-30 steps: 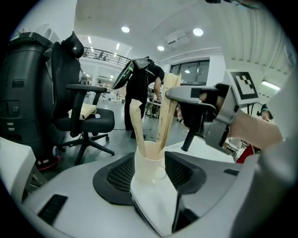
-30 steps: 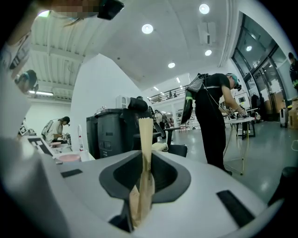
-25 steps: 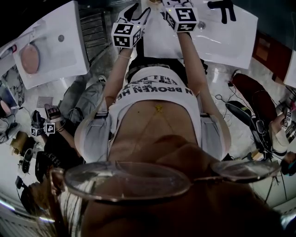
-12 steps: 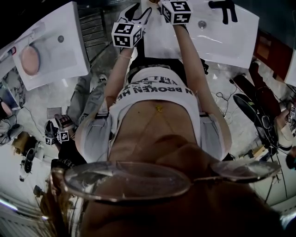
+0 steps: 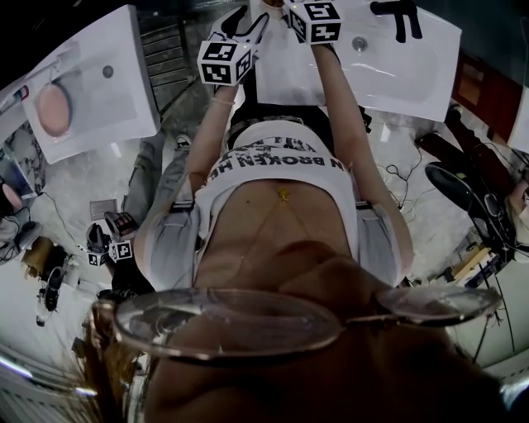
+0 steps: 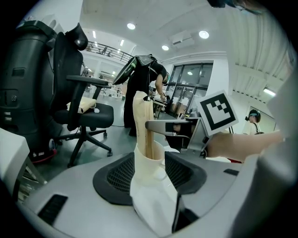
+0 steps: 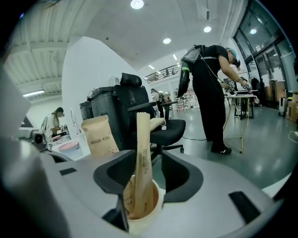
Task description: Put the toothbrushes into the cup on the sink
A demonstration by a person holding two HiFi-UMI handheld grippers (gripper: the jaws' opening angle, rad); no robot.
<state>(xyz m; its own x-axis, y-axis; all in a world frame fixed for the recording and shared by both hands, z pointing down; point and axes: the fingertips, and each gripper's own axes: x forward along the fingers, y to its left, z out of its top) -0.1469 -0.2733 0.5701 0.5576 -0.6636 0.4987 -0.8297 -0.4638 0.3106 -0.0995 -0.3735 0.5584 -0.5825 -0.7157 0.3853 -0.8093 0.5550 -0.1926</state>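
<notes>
My left gripper (image 6: 150, 171) is shut on a white paper cup (image 6: 151, 190), whose sides sit between its jaws. A cream wrapped toothbrush (image 6: 142, 123) stands upright in that cup. In the right gripper view the same cup (image 7: 142, 211) lies just under my right gripper (image 7: 148, 175), and a tan wrapped toothbrush (image 7: 143, 153) stands in it between the jaws. Those jaws are opening and their pads stand clear of the wrapper. In the head view both marker cubes, left (image 5: 221, 62) and right (image 5: 316, 20), are over the white sink (image 5: 413, 78).
A black tap (image 5: 401, 12) stands on the sink. A kraft packet (image 7: 99, 135) stands to the left. A second sink (image 5: 91, 78) holds a pink dish (image 5: 52, 109). Office chairs (image 6: 81, 114), cables and other people (image 7: 212, 93) fill the floor around.
My right gripper has moved a little farther up over the sink. The left gripper has stayed almost still. A person on the floor at the left has shifted.
</notes>
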